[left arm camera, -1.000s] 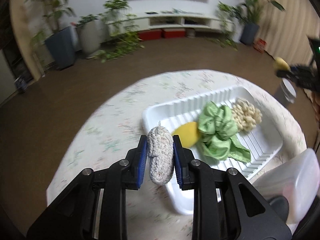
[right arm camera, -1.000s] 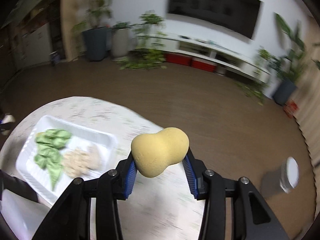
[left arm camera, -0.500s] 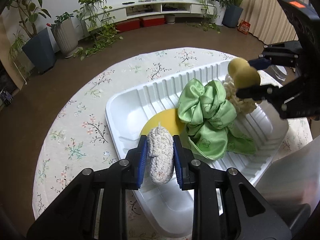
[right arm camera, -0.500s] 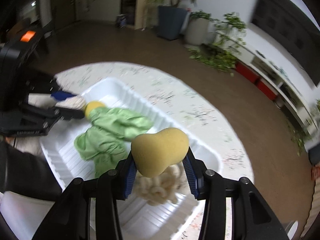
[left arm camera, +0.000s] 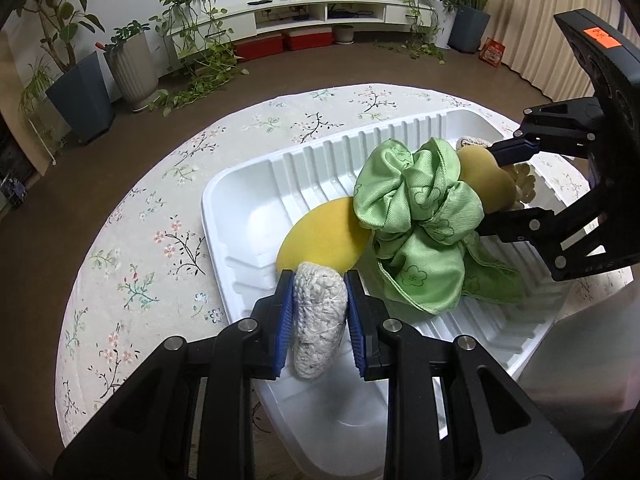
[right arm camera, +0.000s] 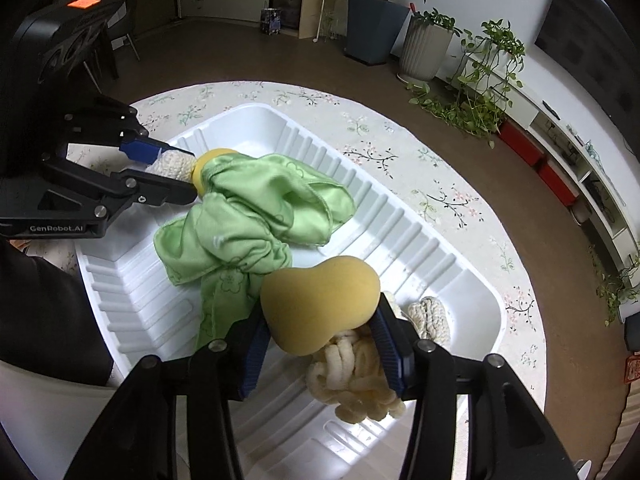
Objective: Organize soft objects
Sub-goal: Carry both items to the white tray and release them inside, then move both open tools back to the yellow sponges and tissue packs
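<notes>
Glossy ribbed white plastic tray [left arm camera: 256,184] holds satiny green cloth [left arm camera: 416,216], matt yellow sponge [left arm camera: 320,236], rough knitted yarn [right arm camera: 352,380].

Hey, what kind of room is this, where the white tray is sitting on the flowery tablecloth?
Most likely a home living room. A long low white media shelf runs along the far wall under a dark wall-mounted screen, potted plants stand on the brown floor, and the round table wears a floral cloth.
</notes>
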Demonstrator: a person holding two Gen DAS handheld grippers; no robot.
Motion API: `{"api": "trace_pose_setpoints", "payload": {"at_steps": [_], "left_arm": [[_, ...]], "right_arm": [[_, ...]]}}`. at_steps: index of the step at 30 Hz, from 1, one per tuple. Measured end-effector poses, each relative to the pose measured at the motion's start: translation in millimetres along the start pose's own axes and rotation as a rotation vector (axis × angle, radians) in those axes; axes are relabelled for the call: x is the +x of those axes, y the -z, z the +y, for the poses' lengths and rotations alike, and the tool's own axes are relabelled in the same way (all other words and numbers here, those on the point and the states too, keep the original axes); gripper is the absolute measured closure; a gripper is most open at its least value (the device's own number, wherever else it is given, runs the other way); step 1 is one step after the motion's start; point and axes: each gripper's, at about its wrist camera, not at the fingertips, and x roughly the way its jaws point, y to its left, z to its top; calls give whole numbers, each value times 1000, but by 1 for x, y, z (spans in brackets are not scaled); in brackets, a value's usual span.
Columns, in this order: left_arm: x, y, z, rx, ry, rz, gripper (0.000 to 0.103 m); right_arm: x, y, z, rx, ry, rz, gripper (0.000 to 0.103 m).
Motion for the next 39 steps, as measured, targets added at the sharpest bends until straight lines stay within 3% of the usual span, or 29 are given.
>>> {"api": "trace_pose_setpoints", "payload": {"at_steps": [4, 12, 14, 30, 33, 36, 39], "left_arm": [[-1, 2, -3, 10, 8, -7, 49], [-11, 1, -3, 5, -16, -50, 38], [-16, 0, 1, -10, -33, -68, 31], [-23, 1, 12, -65, -23, -88, 31], [-22, 0, 14, -83, 2, -84, 24], [-22, 1, 16, -89, 3, -84, 23], [-24, 1, 21, -117, 6, -93, 15]], "right_arm": [[-1, 2, 0, -1, 10, -9, 46], [-13, 9, -3, 5, 35, -35, 31], [-16, 10, -6, 9, 44, -47, 28], [-29, 17, -14, -17, 67, -65, 26], [-31, 22, -15, -5, 72, -70, 26], [-35, 25, -19, 7, 77, -75, 26], [-38, 25, -26, 28, 77, -86, 26]]}}
